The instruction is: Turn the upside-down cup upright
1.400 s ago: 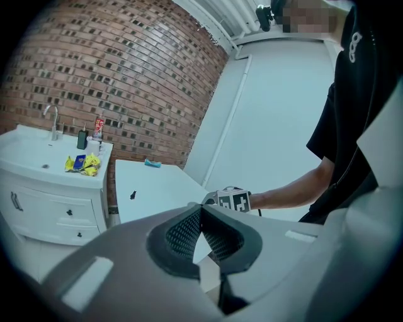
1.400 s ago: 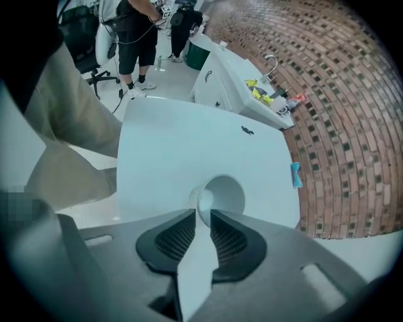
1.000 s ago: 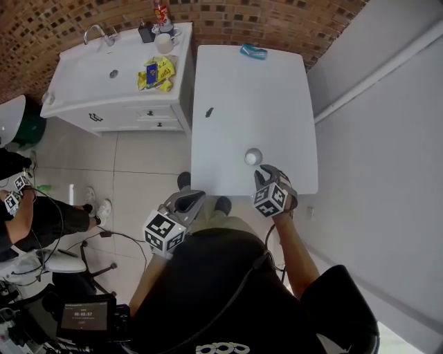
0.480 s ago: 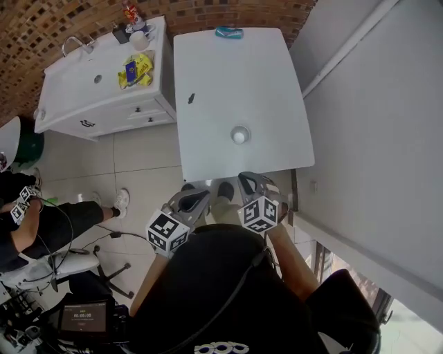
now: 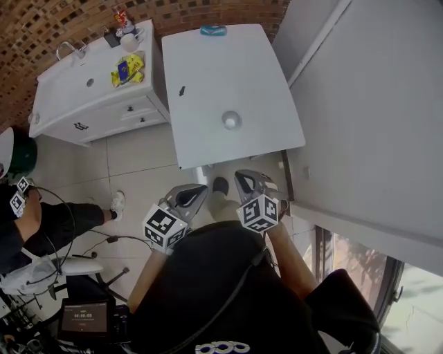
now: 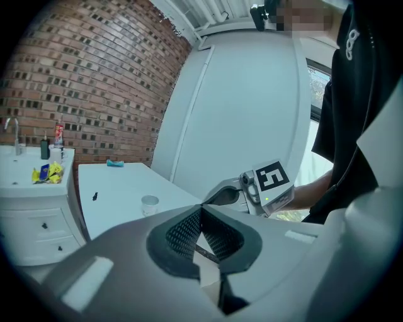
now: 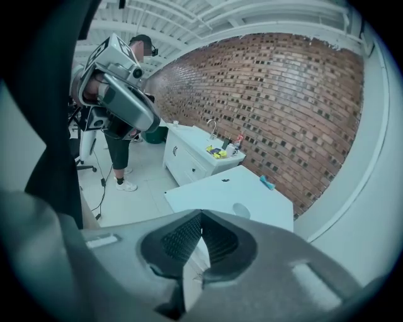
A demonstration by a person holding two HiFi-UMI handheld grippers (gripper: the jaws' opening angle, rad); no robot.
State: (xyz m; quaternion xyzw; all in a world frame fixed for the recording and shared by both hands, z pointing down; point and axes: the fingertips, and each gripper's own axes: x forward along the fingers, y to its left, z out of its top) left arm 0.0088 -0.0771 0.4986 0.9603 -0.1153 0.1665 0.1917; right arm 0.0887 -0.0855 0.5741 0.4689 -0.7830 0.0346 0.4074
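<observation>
Both the left gripper (image 5: 196, 191) and the right gripper (image 5: 246, 178) are clenched on nothing, close to the body. Ahead of them and well apart, the cup (image 5: 231, 119) stands on the white table (image 5: 242, 76), seemingly rim-up. The job looks done, so keep both grippers clear of it. Beyond the cup lie a black scrap (image 5: 182, 90) and a teal object (image 5: 213, 30), and a washstand (image 5: 76, 97) stands off to the left. Nothing blocks the way.

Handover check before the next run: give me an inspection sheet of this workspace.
Surface: white table, holds three things.
Job's things: cup appears to stand mouth-up, apart from both grippers.
Clutter: small dark item; teal object at far edge.
Grippers: left gripper and right gripper shut, empty, short of the table.
Cables: black cable on floor.
Surroundings: brick wall, sink cabinet, second person at left.
</observation>
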